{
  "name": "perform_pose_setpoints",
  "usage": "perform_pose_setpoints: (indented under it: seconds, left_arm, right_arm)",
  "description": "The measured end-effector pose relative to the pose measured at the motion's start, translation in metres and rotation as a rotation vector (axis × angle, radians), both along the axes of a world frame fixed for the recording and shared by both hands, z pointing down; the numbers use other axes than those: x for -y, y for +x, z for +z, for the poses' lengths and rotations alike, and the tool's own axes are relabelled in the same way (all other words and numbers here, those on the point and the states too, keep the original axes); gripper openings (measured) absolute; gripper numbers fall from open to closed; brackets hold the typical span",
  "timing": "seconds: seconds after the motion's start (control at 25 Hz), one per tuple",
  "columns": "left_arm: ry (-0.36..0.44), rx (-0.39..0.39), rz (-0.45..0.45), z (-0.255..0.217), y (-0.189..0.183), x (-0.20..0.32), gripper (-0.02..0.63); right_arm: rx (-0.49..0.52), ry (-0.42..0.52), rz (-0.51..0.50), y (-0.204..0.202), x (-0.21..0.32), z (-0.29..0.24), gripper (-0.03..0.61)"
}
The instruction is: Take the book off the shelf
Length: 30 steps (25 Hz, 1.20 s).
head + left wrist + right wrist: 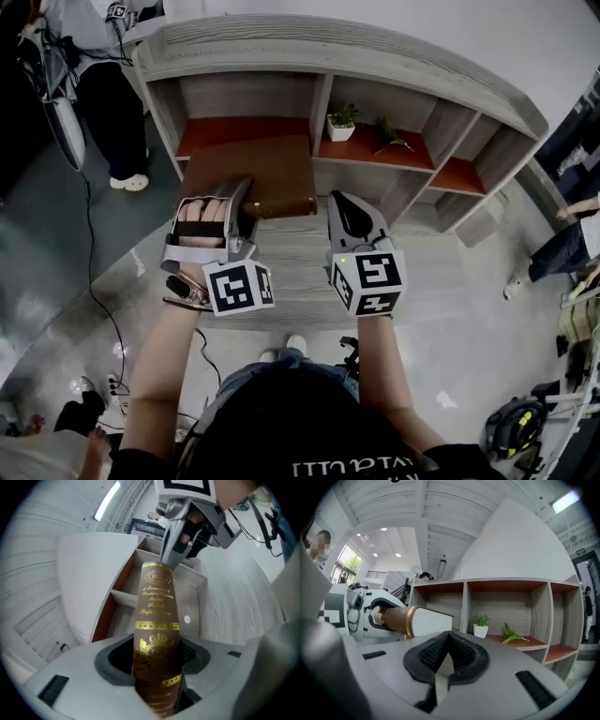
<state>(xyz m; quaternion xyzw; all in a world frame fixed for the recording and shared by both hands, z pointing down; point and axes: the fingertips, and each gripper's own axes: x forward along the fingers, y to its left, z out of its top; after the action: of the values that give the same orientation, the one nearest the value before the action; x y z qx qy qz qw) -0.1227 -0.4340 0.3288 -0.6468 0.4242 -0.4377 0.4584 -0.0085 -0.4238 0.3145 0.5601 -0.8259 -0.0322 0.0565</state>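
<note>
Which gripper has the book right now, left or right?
The left gripper: its jaws clamp the spine of the brown book. The right gripper holds nothing, its jaws together.

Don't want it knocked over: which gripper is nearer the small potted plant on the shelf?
Right. The right gripper sits straight in front of the potted plant; the left gripper, clamped on the book, is off to its left.

**A:** Quick count: one brown gold-lettered book (251, 169) and one grey wooden shelf unit (328, 56).

**B:** Two grey grippers as well, the left gripper (242, 195) and the right gripper (345, 208). Any greenery?

**A:** One small plant in a white pot (341, 123), and one loose green leafy sprig (390, 137).
</note>
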Motion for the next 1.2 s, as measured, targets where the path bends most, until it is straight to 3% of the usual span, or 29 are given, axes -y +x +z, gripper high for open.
perform_pose_setpoints:
  seconds: [0.28,0.6,0.96,1.2]
  left_arm:
    - [-0.076,-0.202,-0.036,-0.002,-0.008,-0.011,0.227]
    - [-0.133,-0.369,-0.096,0.009,-0.021,-0.005,0.227]
    - [-0.268,-0.7,-0.155,0.013,-0.027,0.002,0.227]
    - [-0.306,-0.872,-0.219,0.014,-0.041,0.005,0.227]
  right_arm:
    - [0.006,-0.002,0.01,0.0,-0.007,0.002,0.009]
    - [0.005,0.009,0.014,0.005,-0.009,-0.003,0.009]
    - [-0.009,0.016,-0.004,-0.002,-0.006,-0.004,0.009]
    - [-0.018,0.01,-0.004,-0.003,-0.006,-0.001,0.009]
